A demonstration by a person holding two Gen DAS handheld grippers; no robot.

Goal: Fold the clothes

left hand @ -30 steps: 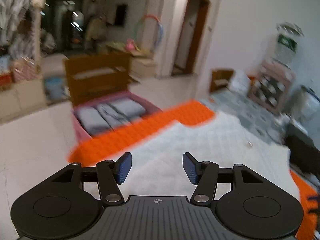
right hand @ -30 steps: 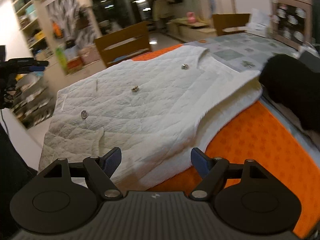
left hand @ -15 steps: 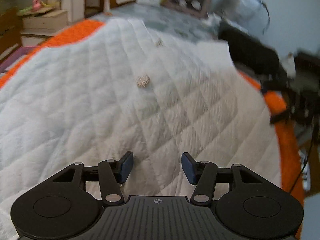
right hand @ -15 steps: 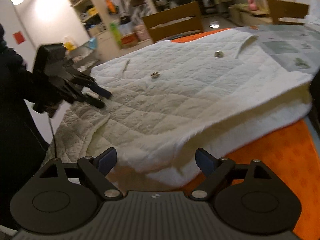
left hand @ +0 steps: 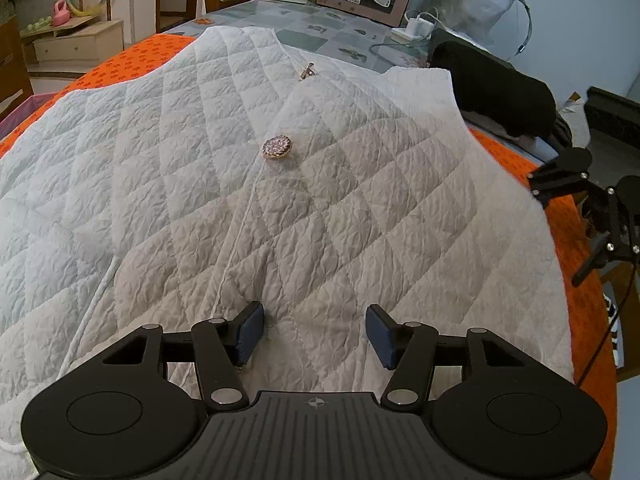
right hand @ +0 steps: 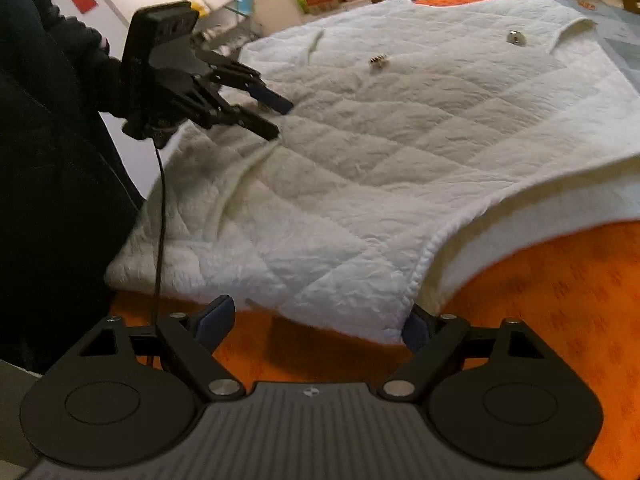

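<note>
Left wrist view: the left gripper point(left hand: 315, 334) is seen with jaws spread, nothing held, low over the white quilted vest point(left hand: 328, 216).
Left gripper position: the front opening seam runs from the left pad toward 12 o'clock, past the jewelled button point(left hand: 277, 148).
Right wrist view: the right gripper point(right hand: 316, 322) is spread wide and empty; the vest's lower side corner point(right hand: 394, 330) lies just at its right pad.
Garment location: the vest is laid flat, front up, on the orange mat point(right hand: 560, 292), which covers the table.
Step in hand (judged): a first side fold is being set up; no fabric is pinched yet.
Technique: the corner should be taken through both layers, since a thicker under-layer shows at the 3 o'clock edge.
Technique, continued: both grips are best lifted together and carried across toward the button line.
Edges: bare mat is shown along the near hem and right side.
Obstruction: a black garment point(left hand: 496, 92) lies at 1 o'clock, touching the vest's shoulder.
Open room: free space is judged adequate over the vest centre.
</note>
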